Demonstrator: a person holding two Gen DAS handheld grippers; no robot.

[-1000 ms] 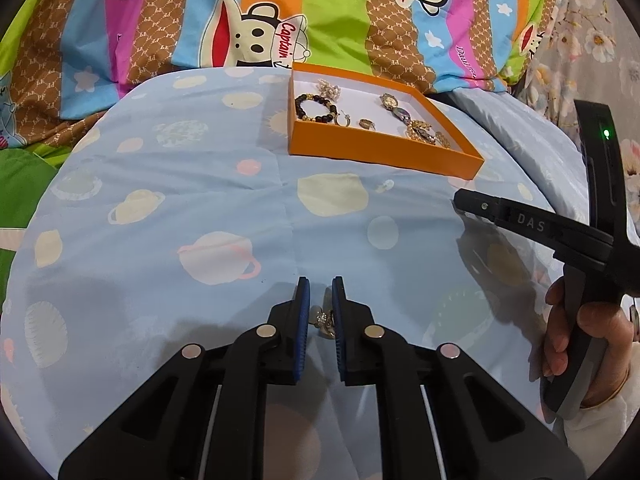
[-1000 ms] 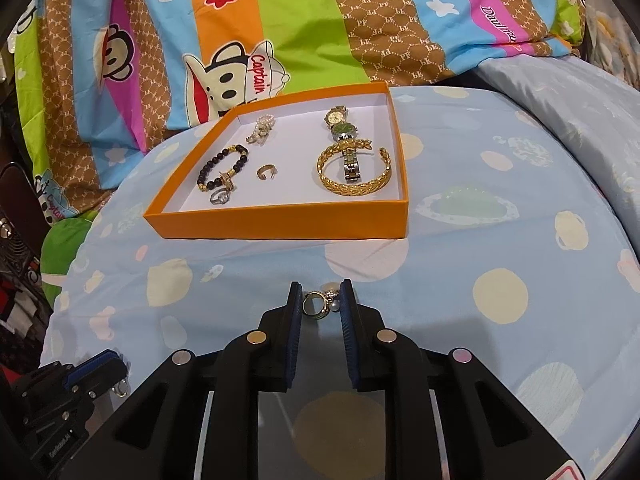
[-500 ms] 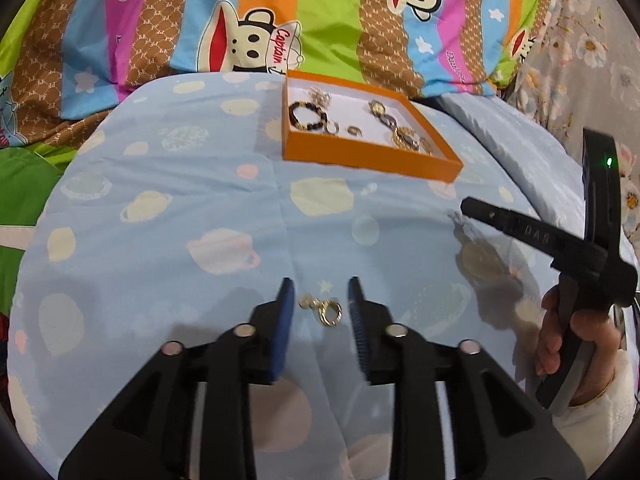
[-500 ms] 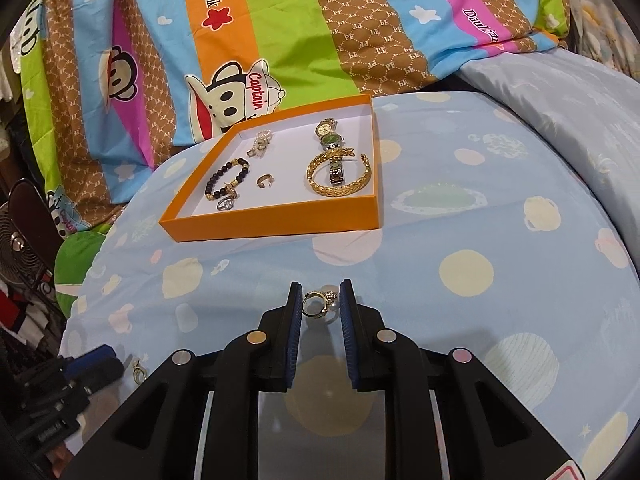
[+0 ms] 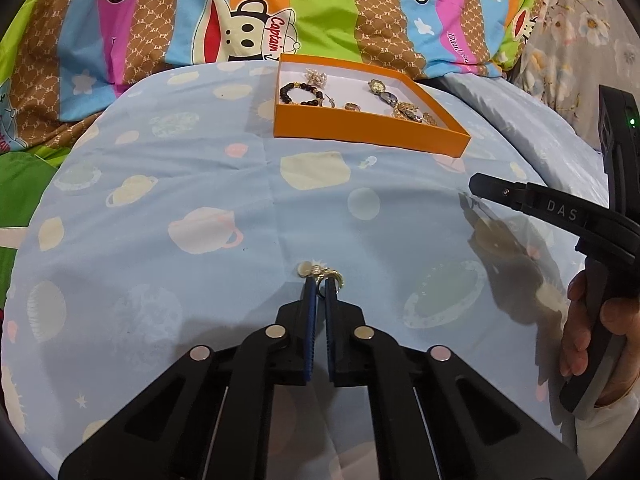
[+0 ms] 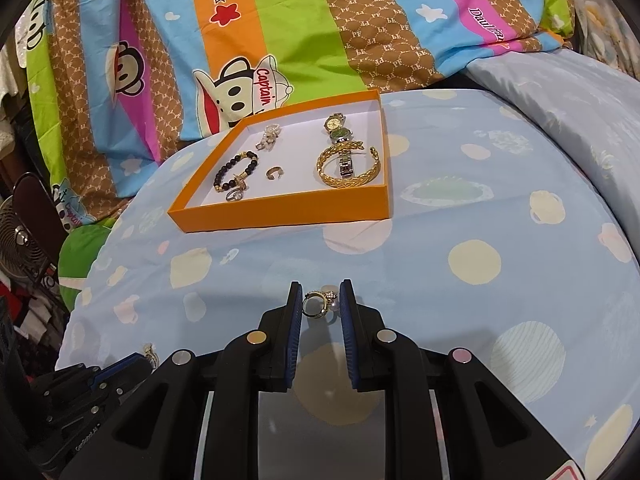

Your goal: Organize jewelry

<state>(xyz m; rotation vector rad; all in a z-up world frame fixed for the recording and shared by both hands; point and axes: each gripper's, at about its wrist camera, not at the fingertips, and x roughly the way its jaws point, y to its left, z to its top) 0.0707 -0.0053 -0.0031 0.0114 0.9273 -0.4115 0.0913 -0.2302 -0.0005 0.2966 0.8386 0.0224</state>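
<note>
The earring sits pinched at the tips of my left claw, whose jaws have just been closing, low over the blue sheet. My right claw grips a ring; the orange box lies beyond.

Both grippers are black plastic with blue ribbed pads and round silver discs on the linkages. The right gripper bears "DAS" lettering and a green light; a white sleeve shows at the hand.

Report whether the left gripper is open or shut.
Shut: the left gripper has just closed, its blue pads pinching a small gold earring over the blue sheet.
</note>
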